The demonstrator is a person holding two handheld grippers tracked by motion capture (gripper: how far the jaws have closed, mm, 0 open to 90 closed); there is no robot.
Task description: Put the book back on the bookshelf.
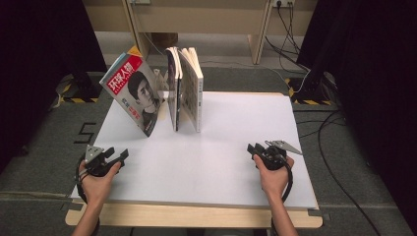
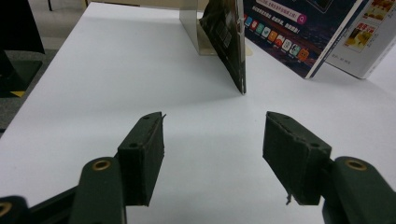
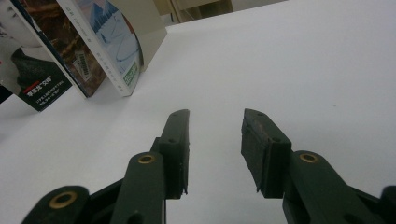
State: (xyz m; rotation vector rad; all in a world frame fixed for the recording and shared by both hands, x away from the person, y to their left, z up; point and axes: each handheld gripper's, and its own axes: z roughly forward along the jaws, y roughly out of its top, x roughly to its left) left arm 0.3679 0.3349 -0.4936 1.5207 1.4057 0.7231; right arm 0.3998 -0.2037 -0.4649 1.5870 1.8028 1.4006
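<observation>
Both forearms enter at the near table edge. Left gripper rests on the near left part of the white table, jaws apart and released, nothing between them. Right gripper rests at the near right, jaws likewise parted and empty.

Beyond the left gripper, toward the far edge, stands the magazine, cover facing the person. Its long axis runs upward but tilts: the top leans left, away from the two books, and the bottom edge sits on the table just beside them. In the left gripper view the magazine shows nearly edge-on, in front of a pale bookend.

The books stand nearly upright, bottom edges toward the person.

The table top is plain white with a light wood rim. Grey carpet, cables and dark curtains surround it.
</observation>
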